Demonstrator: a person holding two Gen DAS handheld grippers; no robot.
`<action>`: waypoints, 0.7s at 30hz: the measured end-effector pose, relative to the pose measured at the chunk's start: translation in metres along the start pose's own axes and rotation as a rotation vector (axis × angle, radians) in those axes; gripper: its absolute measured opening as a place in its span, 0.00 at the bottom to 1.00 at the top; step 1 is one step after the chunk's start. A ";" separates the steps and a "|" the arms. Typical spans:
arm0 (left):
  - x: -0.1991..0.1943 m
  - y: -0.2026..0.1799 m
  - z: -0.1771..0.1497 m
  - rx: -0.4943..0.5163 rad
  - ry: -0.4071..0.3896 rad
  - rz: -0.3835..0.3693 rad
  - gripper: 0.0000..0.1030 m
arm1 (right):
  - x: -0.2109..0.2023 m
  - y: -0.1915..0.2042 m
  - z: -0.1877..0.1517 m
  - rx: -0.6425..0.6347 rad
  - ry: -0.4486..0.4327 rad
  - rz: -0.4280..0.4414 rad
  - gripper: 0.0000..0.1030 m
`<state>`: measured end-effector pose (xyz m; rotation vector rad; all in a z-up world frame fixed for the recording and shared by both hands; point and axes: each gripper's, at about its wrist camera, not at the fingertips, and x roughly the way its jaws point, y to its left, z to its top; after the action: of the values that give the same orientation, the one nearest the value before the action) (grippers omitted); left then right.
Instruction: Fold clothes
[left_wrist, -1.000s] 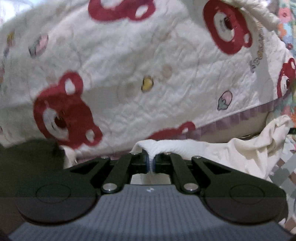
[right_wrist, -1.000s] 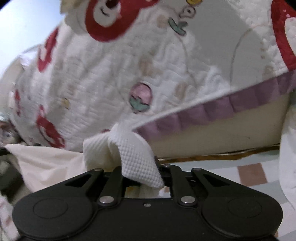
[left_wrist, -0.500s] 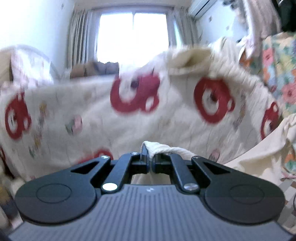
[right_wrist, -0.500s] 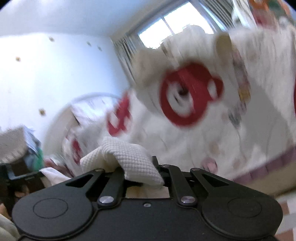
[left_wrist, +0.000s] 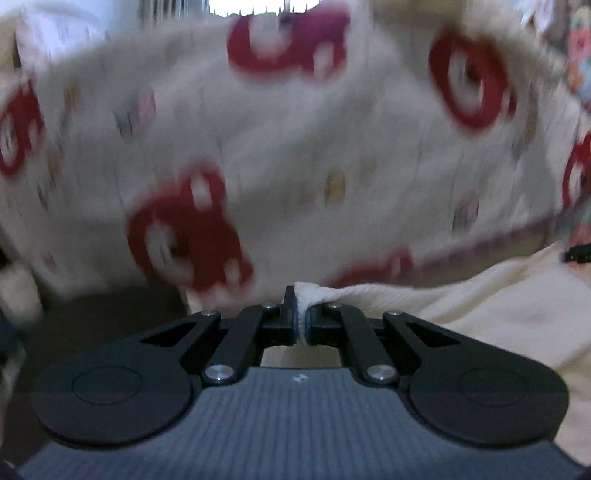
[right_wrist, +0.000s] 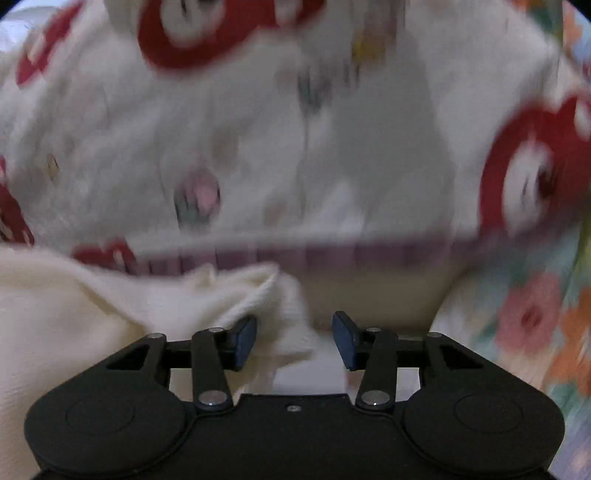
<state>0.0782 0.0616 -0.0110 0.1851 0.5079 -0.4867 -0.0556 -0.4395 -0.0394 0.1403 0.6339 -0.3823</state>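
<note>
Bg is a white quilt (left_wrist: 295, 155) w/ red bear prints and a purple trim, blurred in both views. Our left gripper (left_wrist: 302, 317) is clenched on a fold of the cream garment (left_wrist: 480, 302), which trails off to the right. Our right gripper (right_wrist: 294, 338) has just been opening; garment corner (right_wrist: 284, 325) lies loose btwn the pads, touching only the left one.

Motion smear blurs the quilt (left_wrist: 295, 155) behind the garment (left_wrist: 480, 302) in both views; its red prints and small motifs cannot be made out. The garment runs off the right edge in the left view, and its fold inside the left claw (left_wrist: 301, 317) is hidden.
</note>
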 end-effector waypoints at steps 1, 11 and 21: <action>0.013 -0.003 -0.014 0.001 0.050 -0.002 0.03 | 0.014 0.000 -0.011 0.033 0.042 0.017 0.49; 0.026 -0.002 -0.042 0.077 0.082 0.035 0.03 | 0.031 0.040 -0.042 0.030 0.191 0.395 0.57; -0.006 -0.043 -0.026 0.111 0.014 -0.200 0.03 | 0.010 0.118 -0.077 -0.307 0.091 0.496 0.57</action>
<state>0.0416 0.0337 -0.0322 0.2457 0.5162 -0.7095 -0.0451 -0.3151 -0.1055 0.0182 0.7152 0.2016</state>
